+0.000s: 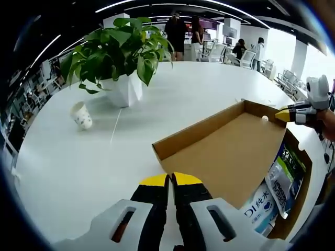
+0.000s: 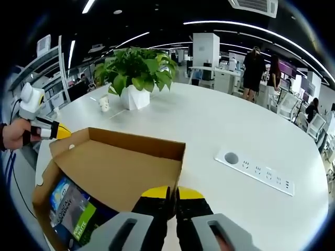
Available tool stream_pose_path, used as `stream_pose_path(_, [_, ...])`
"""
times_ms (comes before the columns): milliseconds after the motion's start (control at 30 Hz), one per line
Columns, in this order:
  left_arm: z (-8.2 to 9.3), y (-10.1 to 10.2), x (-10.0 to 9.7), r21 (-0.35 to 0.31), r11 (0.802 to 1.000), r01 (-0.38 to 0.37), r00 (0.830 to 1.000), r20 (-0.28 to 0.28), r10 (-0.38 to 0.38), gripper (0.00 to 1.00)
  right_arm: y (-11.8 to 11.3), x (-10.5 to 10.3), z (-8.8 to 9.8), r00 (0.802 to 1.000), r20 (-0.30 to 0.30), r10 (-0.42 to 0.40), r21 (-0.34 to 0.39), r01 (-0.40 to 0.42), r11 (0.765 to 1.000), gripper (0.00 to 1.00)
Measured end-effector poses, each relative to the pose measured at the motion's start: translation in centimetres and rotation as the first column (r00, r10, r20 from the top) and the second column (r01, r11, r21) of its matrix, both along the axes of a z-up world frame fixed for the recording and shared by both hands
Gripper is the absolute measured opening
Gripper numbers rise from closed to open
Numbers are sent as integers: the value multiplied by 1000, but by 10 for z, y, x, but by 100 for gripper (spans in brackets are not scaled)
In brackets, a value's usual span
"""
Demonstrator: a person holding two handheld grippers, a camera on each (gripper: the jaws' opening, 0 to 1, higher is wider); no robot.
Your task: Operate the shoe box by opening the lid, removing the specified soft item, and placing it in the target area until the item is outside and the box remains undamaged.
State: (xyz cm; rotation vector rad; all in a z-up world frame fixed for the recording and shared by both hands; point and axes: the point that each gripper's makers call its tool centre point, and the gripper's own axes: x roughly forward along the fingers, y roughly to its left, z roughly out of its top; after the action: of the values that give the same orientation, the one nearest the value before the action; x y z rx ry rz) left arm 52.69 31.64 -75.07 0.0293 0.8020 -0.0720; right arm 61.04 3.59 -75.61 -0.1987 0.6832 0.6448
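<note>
Shoe box (image 1: 305, 175) (image 2: 42, 197): brown cardboard, standing on a white table (image 1: 63, 172) (image 2: 235, 125). Its lid (image 1: 230, 151) (image 2: 120, 167) is raised, with the plain underside facing both cameras.

Contents: soft plastic packets (image 1: 264, 206) (image 2: 68, 201), blue-white and green-black, lie inside the box. They are seen at 4 o'clock in the left gripper view and at 8 o'clock in the right gripper view.

Left gripper (image 1: 171, 180) (image 2: 63, 133): yellow-tipped jaws pressed together, at the lid's near edge in its own view. Whether cardboard is pinched between them cannot be made out. In the right gripper view it sits at 9 o'clock, at a lid corner, held by the left hand (image 2: 13, 135).

Right gripper (image 2: 171, 193) (image 1: 282, 115): jaws likewise closed, tips at the lid's corner edge; a grip on the lid cannot be confirmed. In the left gripper view it is at 3 o'clock, held by the right hand (image 1: 327, 123).

Surroundings: a leafy plant in a white pot (image 1: 123, 89) (image 2: 135, 97), with a paper cup (image 1: 81, 115) (image 2: 103, 103) near it. A white power strip (image 2: 256, 170) lies at 3 o'clock. People (image 1: 175, 31) (image 2: 254, 68) stand well beyond the table.
</note>
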Motion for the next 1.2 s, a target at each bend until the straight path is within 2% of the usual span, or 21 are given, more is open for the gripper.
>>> stream_pose_path(633, [-8, 0, 0, -37, 999, -12, 1000, -14, 12, 0, 0, 2, -5, 1000, -15, -6, -3, 6, 1000, 0])
stream_pose_path(1200, [-7, -1, -1, -48, 999, -4, 1000, -7, 4, 0, -4, -9, -8, 999, -35, -9, -20, 9, 1000, 3])
